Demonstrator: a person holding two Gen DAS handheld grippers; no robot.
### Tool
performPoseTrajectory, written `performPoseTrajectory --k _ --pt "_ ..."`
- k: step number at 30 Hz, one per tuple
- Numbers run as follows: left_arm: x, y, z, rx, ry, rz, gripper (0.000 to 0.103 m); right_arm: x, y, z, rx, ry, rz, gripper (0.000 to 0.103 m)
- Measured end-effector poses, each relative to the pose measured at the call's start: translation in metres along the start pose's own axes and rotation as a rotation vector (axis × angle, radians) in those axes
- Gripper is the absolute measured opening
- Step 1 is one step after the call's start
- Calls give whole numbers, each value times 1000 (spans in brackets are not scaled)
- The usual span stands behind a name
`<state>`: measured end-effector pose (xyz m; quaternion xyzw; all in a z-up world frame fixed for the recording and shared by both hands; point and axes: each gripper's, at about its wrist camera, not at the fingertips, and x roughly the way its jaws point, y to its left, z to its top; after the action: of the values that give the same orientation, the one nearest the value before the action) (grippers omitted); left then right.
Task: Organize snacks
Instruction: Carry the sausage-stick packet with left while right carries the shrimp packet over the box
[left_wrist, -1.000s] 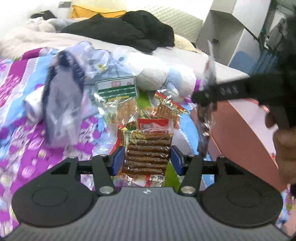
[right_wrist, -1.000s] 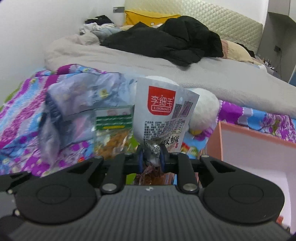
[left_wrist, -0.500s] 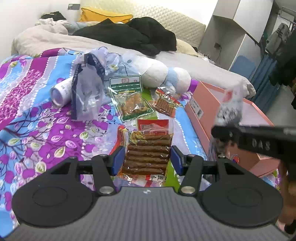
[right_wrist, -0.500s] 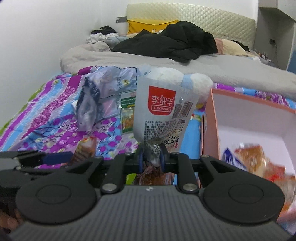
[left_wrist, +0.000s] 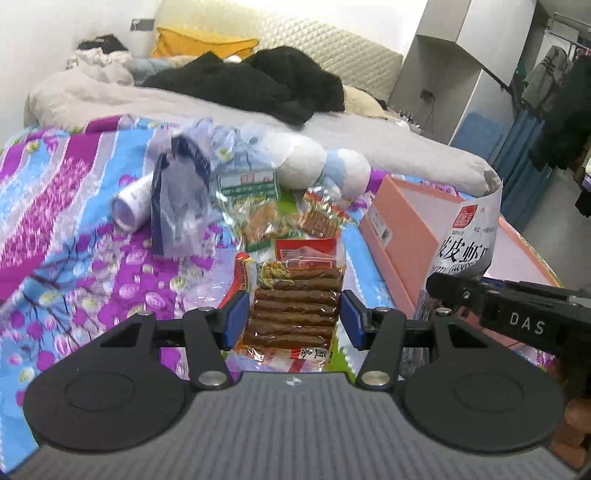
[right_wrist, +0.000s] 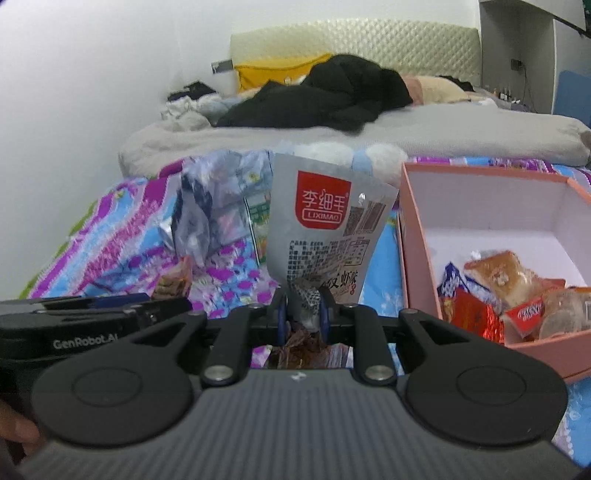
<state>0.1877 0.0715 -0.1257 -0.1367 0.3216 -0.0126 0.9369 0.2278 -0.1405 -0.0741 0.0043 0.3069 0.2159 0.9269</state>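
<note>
The right gripper (right_wrist: 302, 317) is clamped on the crumpled lower edge of a grey snack pouch (right_wrist: 325, 236) with a red label, holding it upright just left of an open pink box (right_wrist: 417, 236). A second ago this gripper's camera saw only a corner of the box, with the pouch over the bedspread; now the box's white inside is in full view, with several wrapped snacks (right_wrist: 513, 291) piled in its near corner. The pouch is not over the opening yet.

The left gripper (left_wrist: 293, 317) is closed on a clear packet of brown snack sticks (left_wrist: 295, 306), its blue pads touching the packet's sides. A second ago the pile of bags filled this view from close by; now more of the flowered bedspread (left_wrist: 62, 236) shows below, and the box sits to the right.

Still lying on the bed are a green-labelled snack bag (left_wrist: 255, 206), a smaller packet of sticks (left_wrist: 321, 218), a crinkled clear bag (left_wrist: 181, 206), a white tube (left_wrist: 129, 206) and a white and blue soft toy (left_wrist: 325, 166).

Both hands seem to be carrying snacks toward the box, and the pouch looks likely to go in first.
</note>
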Motion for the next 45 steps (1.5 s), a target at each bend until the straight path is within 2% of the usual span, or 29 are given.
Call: performPoseTrajectory --k 12,22,27,35,45 --pt "-21 -41 66 39 -116 -71 60 -30 -21 51 -5 -112 -12 21" --pt "-25 -98 115 72 -187 -177 60 -57 -49 93 -81 -201 -91 21" --pt "-23 -131 129 94 -195 -237 60 -70 -80 102 -58 -223 -129 21" --pt "11 -191 126 139 -121 -287 60 -61 -131 92 -2 -172 -192 21" --pt "100 -223 108 143 80 -268 60 -23 -188 58 70 -31 -207 21"
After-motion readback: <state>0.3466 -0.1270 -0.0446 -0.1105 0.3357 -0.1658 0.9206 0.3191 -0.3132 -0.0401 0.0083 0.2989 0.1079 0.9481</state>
